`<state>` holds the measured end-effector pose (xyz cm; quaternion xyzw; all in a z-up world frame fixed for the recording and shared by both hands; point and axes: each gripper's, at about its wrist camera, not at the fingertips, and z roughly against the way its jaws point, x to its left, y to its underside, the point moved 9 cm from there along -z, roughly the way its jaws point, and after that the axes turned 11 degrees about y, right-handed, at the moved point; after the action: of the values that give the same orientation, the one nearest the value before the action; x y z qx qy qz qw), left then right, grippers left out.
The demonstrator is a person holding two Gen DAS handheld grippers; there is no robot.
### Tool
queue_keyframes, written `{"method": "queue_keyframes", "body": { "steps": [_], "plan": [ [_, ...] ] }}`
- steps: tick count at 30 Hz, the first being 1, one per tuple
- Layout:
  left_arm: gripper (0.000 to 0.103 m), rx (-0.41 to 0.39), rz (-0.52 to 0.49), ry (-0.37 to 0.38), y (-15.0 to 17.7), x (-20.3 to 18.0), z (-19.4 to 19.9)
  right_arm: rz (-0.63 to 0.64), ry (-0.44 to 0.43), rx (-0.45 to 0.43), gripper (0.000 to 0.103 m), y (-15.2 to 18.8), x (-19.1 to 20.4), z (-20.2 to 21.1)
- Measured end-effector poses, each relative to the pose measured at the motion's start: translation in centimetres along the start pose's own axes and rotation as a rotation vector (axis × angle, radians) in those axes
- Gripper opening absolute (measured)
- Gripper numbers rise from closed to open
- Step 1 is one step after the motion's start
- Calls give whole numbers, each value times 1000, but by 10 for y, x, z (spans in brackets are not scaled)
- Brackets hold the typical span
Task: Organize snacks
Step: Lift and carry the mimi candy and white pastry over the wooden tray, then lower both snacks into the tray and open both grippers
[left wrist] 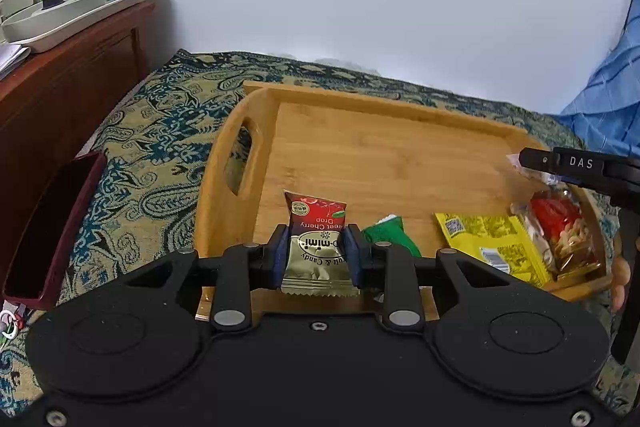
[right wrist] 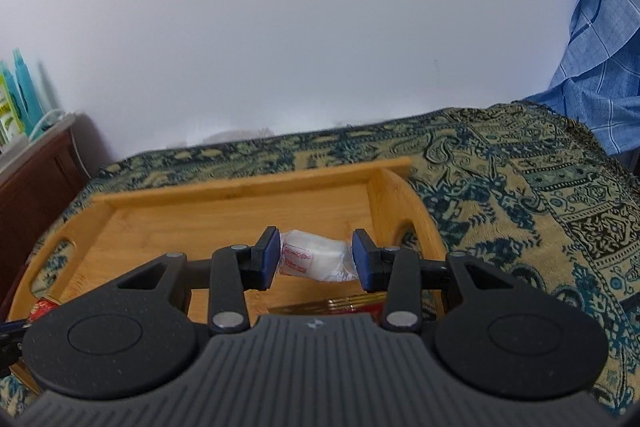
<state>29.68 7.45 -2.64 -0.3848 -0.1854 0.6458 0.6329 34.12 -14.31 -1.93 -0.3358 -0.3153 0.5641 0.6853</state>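
So the cherry candy packet (left wrist: pixel 316 247) is pinched between the pads of the left hand-held gripper (left wrist: pixel 316 256), its long axis running straight away from the camera, red end far, gold crimped end near. It's held just over the near edge of the bamboo tray (left wrist: pixel 256 95), so the drop spot lies directly ahead and below.

The right hand-held gripper (right wrist: pixel 316 259) is clamped on a white wrapped snack (right wrist: pixel 316 259), held crosswise, its long axis spanning pad to pad, over the right end of the same tray and nearer that end's handle cutout.

Already seen in the tray: a green packet (left wrist: pixel 390 233) beside the candy, a yellow sachet (left wrist: pixel 492 241) and a clear bag of red and pale bits (left wrist: pixel 560 231) at the right end. The tray's middle and far part is bare. The tray sits on a patterned cloth (left wrist: pixel 152 147) over the tabletop.
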Motion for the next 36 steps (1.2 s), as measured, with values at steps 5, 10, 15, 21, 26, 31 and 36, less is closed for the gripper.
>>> {"method": "queue_keyframes", "body": {
  "steps": [5, 10, 15, 21, 26, 31, 36],
  "plan": [
    [28, 17, 0, -13, 4, 2, -5, 12, 1, 20, 43, 5, -1, -4],
    [28, 21, -10, -14, 4, 1, -7, 16, 6, 27, 43, 7, -2, -7],
    [29, 20, -15, -21, 4, 0, -6, 40, 13, 21, 45, 9, -1, -7],
    [29, 19, -21, -24, 4, -1, -6, 54, 17, 20, 47, 10, 1, -8],
    [29, 18, -18, -24, 4, -1, -5, 67, 18, 21, 47, 12, 2, -9],
    [30, 17, -20, -24, 4, -1, -6, 62, 16, 22, 47, 12, 1, -9],
    [33, 11, -10, -29, 3, 1, -4, 42, 4, 19, 48, 10, 0, -7]
  ]
}}
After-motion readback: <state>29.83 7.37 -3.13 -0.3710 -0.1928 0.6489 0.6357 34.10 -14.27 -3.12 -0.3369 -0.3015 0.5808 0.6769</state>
